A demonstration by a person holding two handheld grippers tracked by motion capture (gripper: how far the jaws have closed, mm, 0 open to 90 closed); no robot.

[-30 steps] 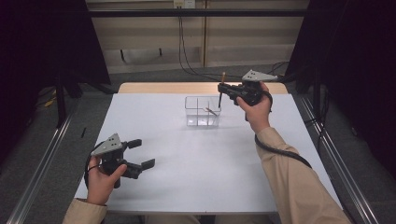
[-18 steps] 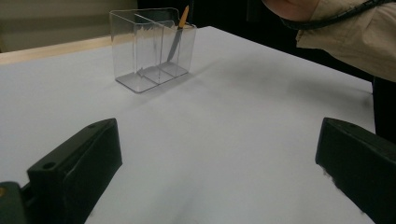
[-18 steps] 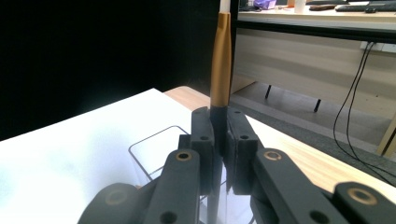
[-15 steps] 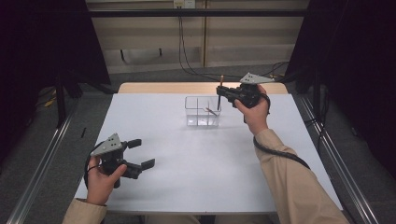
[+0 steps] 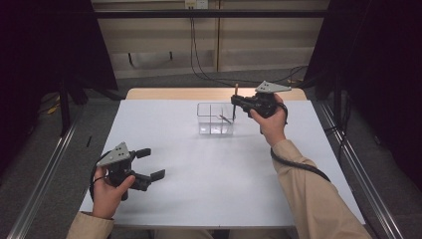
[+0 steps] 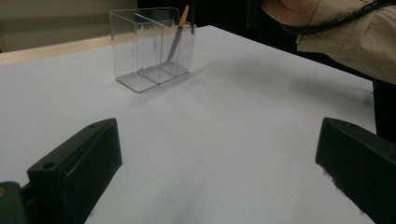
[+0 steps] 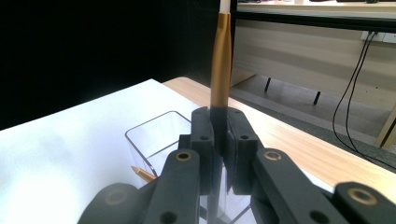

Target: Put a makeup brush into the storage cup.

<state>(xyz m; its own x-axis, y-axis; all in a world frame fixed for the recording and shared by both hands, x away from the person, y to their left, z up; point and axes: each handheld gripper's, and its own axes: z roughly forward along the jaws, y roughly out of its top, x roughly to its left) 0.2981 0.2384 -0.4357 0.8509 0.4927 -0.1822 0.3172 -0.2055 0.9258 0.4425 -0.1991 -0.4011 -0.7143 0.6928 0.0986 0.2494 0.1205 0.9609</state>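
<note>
2 pens are in play at a clear plastic box (image 5: pixel 215 118) that stands toward the far side of the white table (image 5: pixel 214 189). The right gripper (image 5: pixel 235 104) hangs beside the box's right end, its jaws clenched on 1 upright pen (image 5: pixel 236 94) (gold barrel with a pale tip on top, seen close in the right gripper view (image 7: pixel 221 60)). That pen's dark lower part runs down past the jaws toward the right end of the box; whether it touches the box I cannot tell. The other pen (image 6: pixel 178 32) already leans at a slant inside the box, in the compartment at the right end as the high view shows it (image 5: pixel 225 119), its orange end poking above the rim. In the right gripper view the same orange end (image 7: pixel 141 174) shows low through the clear wall (image 7: pixel 154 140).

The left gripper (image 5: pixel 152 164) rests well apart from the box, near the table's front left, held just above the bare surface. Its jaws stand released and wide, nothing between them, as the left gripper view shows with the box (image 6: pixel 152 49) far ahead. A beige sleeve (image 5: pixel 313 199) covers the right forearm.
</note>
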